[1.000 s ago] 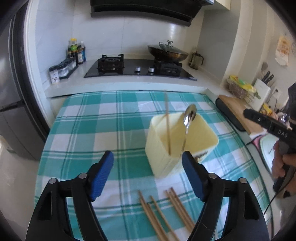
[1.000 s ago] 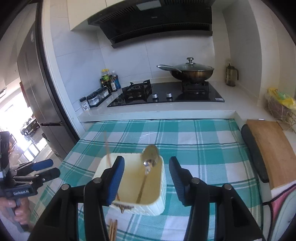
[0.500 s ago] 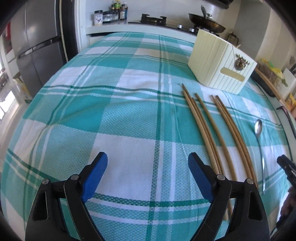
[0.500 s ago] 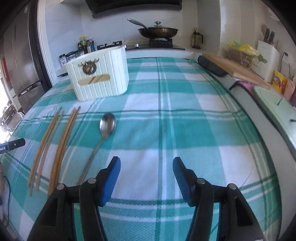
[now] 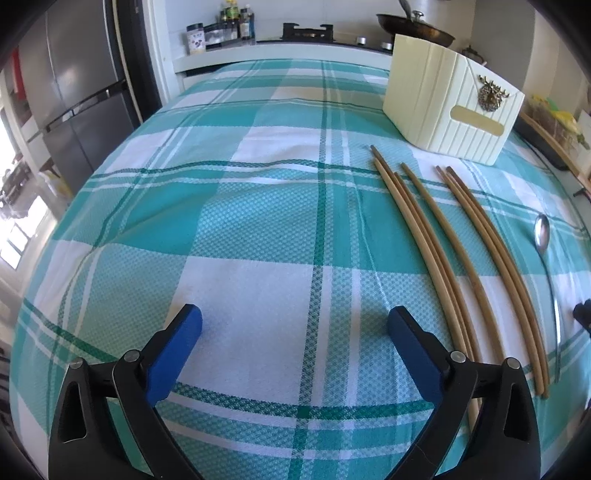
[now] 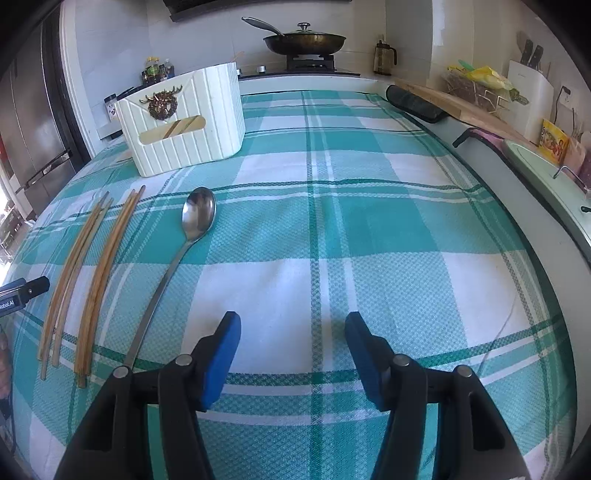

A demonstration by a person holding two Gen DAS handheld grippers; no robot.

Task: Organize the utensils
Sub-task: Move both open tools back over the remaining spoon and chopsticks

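A cream utensil box (image 5: 452, 110) with a gold deer badge stands on the teal checked tablecloth (image 5: 258, 229); it also shows in the right wrist view (image 6: 184, 122). Several wooden chopsticks (image 5: 436, 254) lie in front of it, also in the right wrist view (image 6: 92, 273). A metal spoon (image 6: 184, 240) lies right of them, seen at the left wrist view's right edge (image 5: 543, 236). My left gripper (image 5: 295, 325) is open and empty, left of the chopsticks. My right gripper (image 6: 291, 328) is open and empty, right of the spoon's handle.
A stove with a lidded wok (image 6: 304, 38) and spice jars (image 5: 221, 29) stand on the counter behind the table. A fridge (image 5: 74, 85) is at the left. A cutting board (image 6: 461, 107), a knife block (image 6: 530, 81) and a sink (image 6: 546, 173) lie along the right.
One second ago both views looked down on the box holding a spoon and a chopstick. Both grippers have since dropped low near the table's front. Little changed in the last half second.
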